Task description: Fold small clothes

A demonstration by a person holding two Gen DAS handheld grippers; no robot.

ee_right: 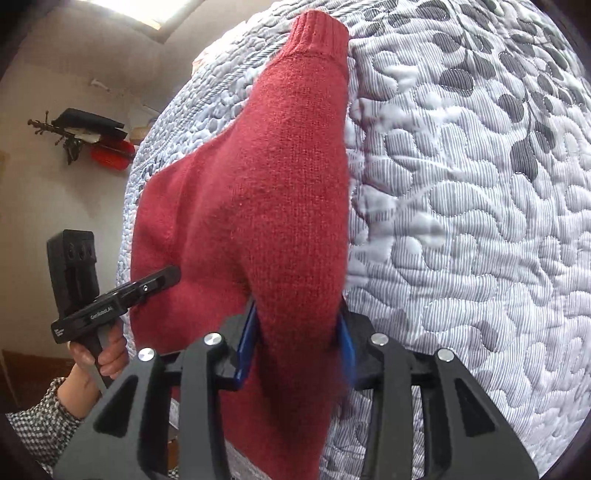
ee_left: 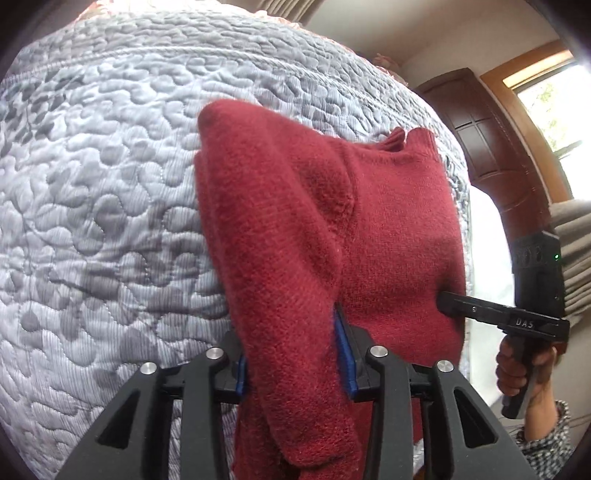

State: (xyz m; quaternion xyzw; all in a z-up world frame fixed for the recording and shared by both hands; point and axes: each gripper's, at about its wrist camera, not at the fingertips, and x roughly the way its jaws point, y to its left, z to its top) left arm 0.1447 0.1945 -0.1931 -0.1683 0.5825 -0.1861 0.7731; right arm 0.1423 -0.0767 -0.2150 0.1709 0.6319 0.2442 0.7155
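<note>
In the left wrist view, the left claw is clamped on a fold of the red sweater, which lies on the quilted bedspread — lifted, it seems, to carry a sleeve over the body. The right claw reaches in level from the side.

In the right wrist view, the right claw grips the other sleeve — cuff pointing away; a hand holds the left tool's grip.

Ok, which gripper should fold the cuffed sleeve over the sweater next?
Right, probably: the right gripper is shut on that sleeve, cuff lying out on the quilt. The left gripper grips the other side of the sweater.
</note>
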